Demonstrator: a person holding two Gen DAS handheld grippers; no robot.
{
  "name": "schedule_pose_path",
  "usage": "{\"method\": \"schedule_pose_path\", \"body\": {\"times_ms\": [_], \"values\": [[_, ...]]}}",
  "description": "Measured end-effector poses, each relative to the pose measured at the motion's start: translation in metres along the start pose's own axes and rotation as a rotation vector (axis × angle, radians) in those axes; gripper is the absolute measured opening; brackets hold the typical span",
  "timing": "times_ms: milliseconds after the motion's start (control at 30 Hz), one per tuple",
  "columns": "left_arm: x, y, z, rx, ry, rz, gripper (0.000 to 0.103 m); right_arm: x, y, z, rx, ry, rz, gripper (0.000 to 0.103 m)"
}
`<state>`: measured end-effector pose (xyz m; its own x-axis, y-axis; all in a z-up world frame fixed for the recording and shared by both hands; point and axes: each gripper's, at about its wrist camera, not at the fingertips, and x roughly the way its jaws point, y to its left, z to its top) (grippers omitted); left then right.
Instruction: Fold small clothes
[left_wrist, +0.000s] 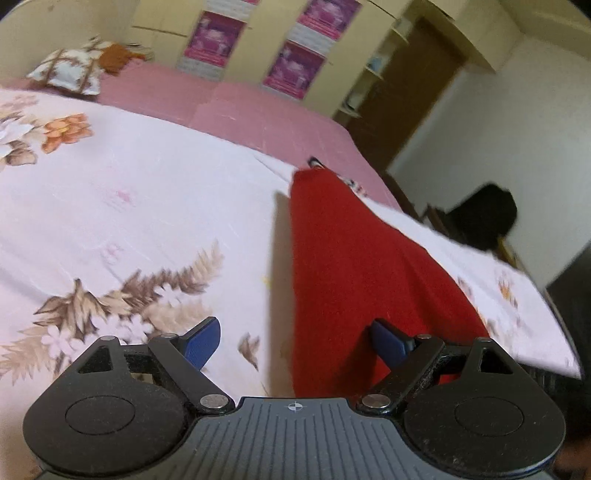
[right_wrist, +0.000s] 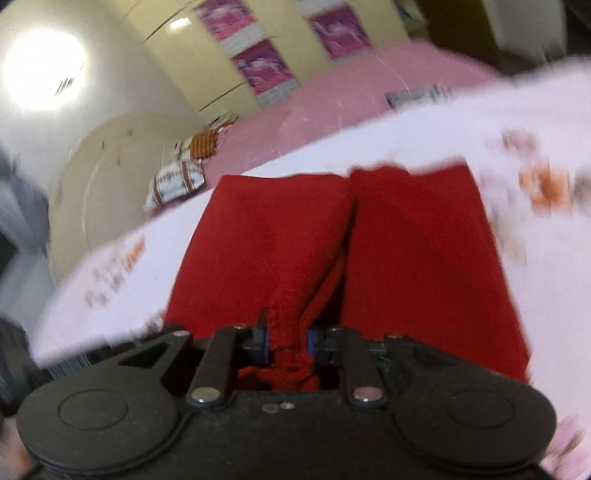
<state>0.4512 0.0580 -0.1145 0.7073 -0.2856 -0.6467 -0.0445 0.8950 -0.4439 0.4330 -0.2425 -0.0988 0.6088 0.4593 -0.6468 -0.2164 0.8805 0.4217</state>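
Observation:
A small red garment (left_wrist: 351, 258) lies on the floral bedsheet (left_wrist: 129, 206), stretching away from the near edge. My left gripper (left_wrist: 291, 341) stands open just above it, one blue finger over the sheet and the other over the red cloth, with nothing pinched. In the right wrist view the red garment (right_wrist: 406, 240) shows two panels side by side with a fold between them. My right gripper (right_wrist: 287, 341) is shut on a bunched piece of the red fabric at its near edge, the blue pads pressing from both sides.
A pink mattress (left_wrist: 229, 107) extends beyond the sheet to a cream wardrobe (left_wrist: 255, 48) with purple posters. A patterned pillow (left_wrist: 70, 70) lies at the far left. Another small patterned cloth (right_wrist: 417, 96) rests at the back. A dark object (left_wrist: 484, 218) stands off the bed's right side.

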Motion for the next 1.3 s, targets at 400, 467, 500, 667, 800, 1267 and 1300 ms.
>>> {"method": "schedule_pose_path", "body": {"times_ms": [400, 467, 500, 667, 800, 1267, 1300], "values": [[0.013, -0.039, 0.008, 0.133, -0.002, -0.006, 0.088, -0.062, 0.047, 0.0, -0.473, -0.228, -0.16, 0.015], [0.028, -0.044, -0.001, 0.16, 0.06, 0.019, 0.088, -0.057, 0.036, 0.001, -0.438, -0.212, -0.175, 0.015], [0.033, -0.044, -0.006, 0.147, 0.069, 0.006, 0.088, -0.039, 0.008, -0.003, -0.357, -0.133, -0.214, 0.015], [0.036, -0.042, -0.009, 0.122, 0.063, -0.01, 0.088, -0.024, -0.015, -0.013, -0.276, -0.098, -0.22, 0.015], [0.035, -0.042, -0.008, 0.132, 0.065, -0.01, 0.088, -0.023, -0.018, -0.011, -0.218, -0.104, -0.207, 0.016], [0.034, -0.045, -0.009, 0.138, 0.062, 0.008, 0.088, -0.024, -0.008, -0.014, -0.258, -0.11, -0.227, 0.016], [0.034, -0.046, -0.009, 0.138, 0.062, 0.009, 0.088, -0.024, -0.008, -0.014, -0.258, -0.11, -0.227, 0.016]]}}
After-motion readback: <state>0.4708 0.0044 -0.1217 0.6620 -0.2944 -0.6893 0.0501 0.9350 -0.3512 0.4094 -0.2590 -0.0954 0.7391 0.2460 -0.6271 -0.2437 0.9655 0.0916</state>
